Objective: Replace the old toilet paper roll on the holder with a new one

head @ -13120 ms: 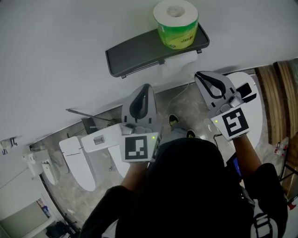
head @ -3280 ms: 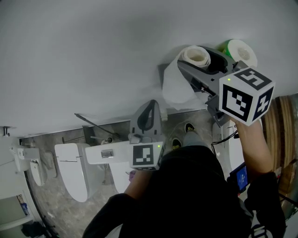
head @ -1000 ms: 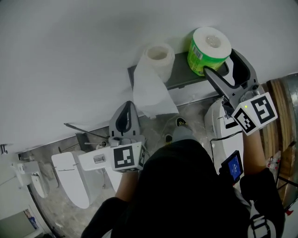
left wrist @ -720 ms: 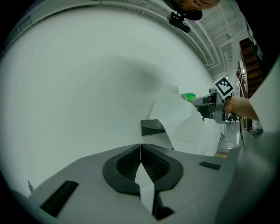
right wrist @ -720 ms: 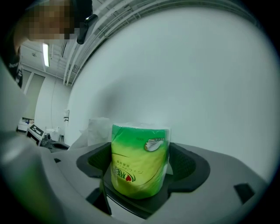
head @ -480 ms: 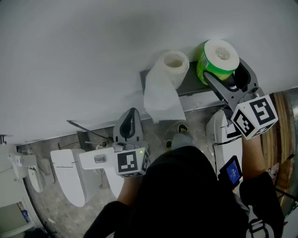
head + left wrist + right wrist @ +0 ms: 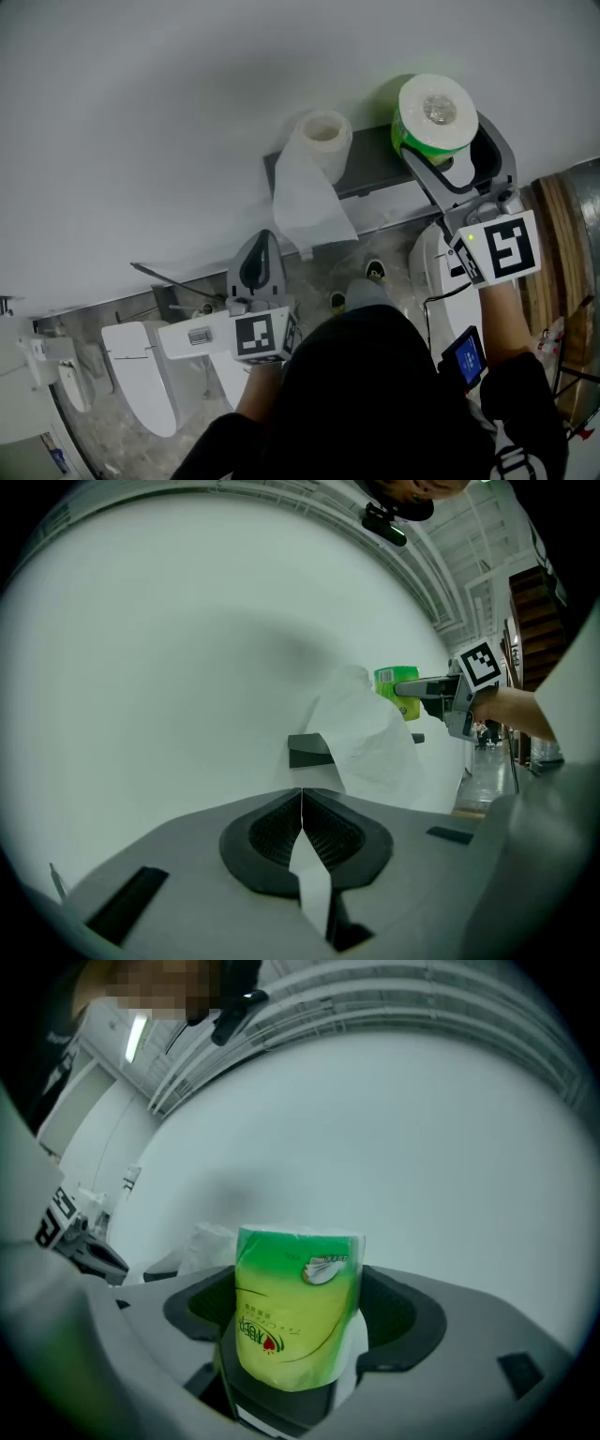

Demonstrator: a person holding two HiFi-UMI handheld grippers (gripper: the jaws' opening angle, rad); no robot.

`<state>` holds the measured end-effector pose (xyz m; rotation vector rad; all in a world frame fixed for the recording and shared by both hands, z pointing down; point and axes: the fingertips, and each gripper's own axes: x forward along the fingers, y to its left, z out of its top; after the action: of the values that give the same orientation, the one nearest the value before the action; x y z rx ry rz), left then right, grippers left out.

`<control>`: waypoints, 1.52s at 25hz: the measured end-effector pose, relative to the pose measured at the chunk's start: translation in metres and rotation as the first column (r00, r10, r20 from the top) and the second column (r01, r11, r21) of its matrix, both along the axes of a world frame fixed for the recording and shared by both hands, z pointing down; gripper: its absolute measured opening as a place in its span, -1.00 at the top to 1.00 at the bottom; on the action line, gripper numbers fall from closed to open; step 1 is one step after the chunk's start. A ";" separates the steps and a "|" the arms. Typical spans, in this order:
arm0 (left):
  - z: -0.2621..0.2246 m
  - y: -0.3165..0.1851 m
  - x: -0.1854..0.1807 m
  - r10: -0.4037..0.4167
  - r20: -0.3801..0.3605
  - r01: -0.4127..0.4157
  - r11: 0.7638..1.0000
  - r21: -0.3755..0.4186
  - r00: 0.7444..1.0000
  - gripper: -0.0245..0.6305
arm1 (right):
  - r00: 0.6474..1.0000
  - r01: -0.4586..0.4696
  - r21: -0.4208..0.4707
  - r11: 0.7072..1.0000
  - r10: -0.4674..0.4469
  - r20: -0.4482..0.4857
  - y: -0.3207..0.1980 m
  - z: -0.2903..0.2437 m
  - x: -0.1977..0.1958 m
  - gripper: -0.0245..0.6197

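The new roll (image 7: 434, 112), wrapped in green, stands at the right end of the dark grey holder shelf (image 7: 375, 173). My right gripper (image 7: 441, 141) is shut on it, a jaw pressed to each side, as the right gripper view shows around the roll (image 7: 295, 1316). The old white roll (image 7: 323, 136) stands upright on the shelf's left part, a loose sheet (image 7: 305, 211) hanging over the edge. My left gripper (image 7: 260, 262) hangs lower and apart from the shelf, shut. In the left gripper view the hanging sheet (image 7: 366, 733) and the shelf (image 7: 309, 752) lie ahead.
The white wall (image 7: 187, 112) carries the shelf. Below are white toilets (image 7: 150, 375) on a marble floor. Another white toilet (image 7: 433, 272) is under my right arm. Wood panelling (image 7: 562, 234) runs at the right. A small blue screen (image 7: 466, 356) hangs by my right forearm.
My right gripper has closed in around the green roll, from beside it to gripping it. The old roll stays on the shelf. The left gripper has hardly moved.
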<state>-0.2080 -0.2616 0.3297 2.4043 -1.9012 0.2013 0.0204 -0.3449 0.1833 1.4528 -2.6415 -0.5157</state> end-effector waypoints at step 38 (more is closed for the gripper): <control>0.013 0.008 -0.009 -0.035 -0.010 0.035 0.999 -0.025 0.999 0.85 | 0.301 -0.147 0.289 0.946 0.321 -0.898 -0.017 0.212 0.082 -0.29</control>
<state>-0.2174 -0.2537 0.3425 2.3502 -1.9230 0.2091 0.1028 -0.3622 0.3949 0.9931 -1.4099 -1.1206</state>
